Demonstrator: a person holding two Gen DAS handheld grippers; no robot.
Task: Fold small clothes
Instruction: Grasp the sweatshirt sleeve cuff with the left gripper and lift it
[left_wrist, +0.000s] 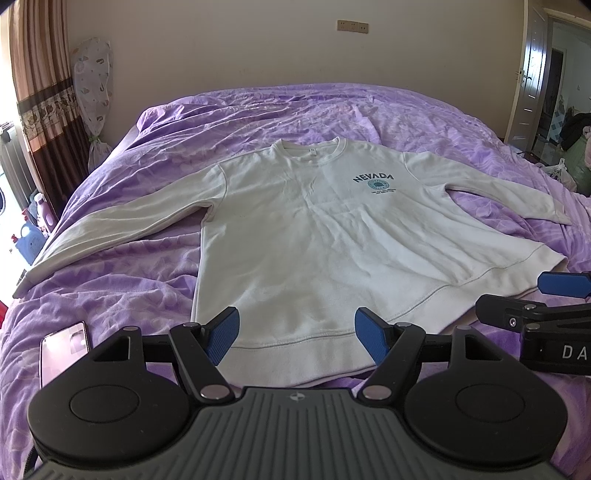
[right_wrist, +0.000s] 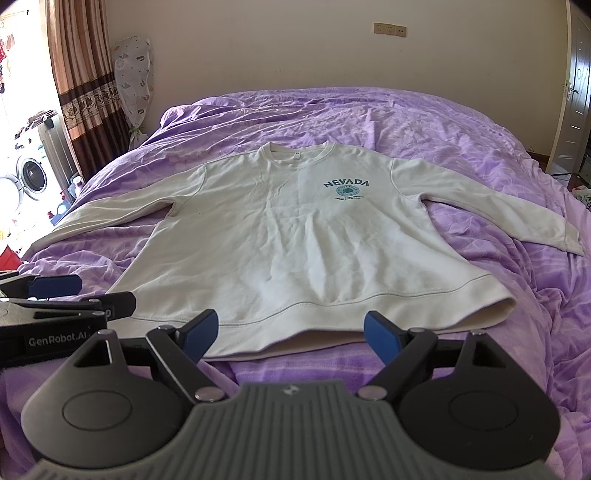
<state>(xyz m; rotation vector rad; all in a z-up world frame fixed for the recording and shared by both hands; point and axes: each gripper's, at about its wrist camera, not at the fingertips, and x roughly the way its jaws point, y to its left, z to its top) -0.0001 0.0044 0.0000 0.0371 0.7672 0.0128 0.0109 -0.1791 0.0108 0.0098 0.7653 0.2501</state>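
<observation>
A cream long-sleeved sweatshirt (left_wrist: 295, 236) with a teal NEVADA print lies flat, front up, on the purple bedspread (left_wrist: 258, 110), both sleeves spread out; it also shows in the right wrist view (right_wrist: 288, 240). My left gripper (left_wrist: 294, 334) is open and empty, hovering just above the hem's left half. My right gripper (right_wrist: 290, 338) is open and empty, just in front of the hem's middle. The right gripper also shows at the right edge of the left wrist view (left_wrist: 532, 299). The left gripper also shows at the left edge of the right wrist view (right_wrist: 74, 291).
A phone (left_wrist: 64, 350) lies on the bedspread left of my left gripper. A curtain (left_wrist: 40, 92) and a wrapped fan (left_wrist: 94, 92) stand at the far left. A door (left_wrist: 532, 74) is at the right. A washing machine (right_wrist: 31, 173) stands beyond the bed's left side.
</observation>
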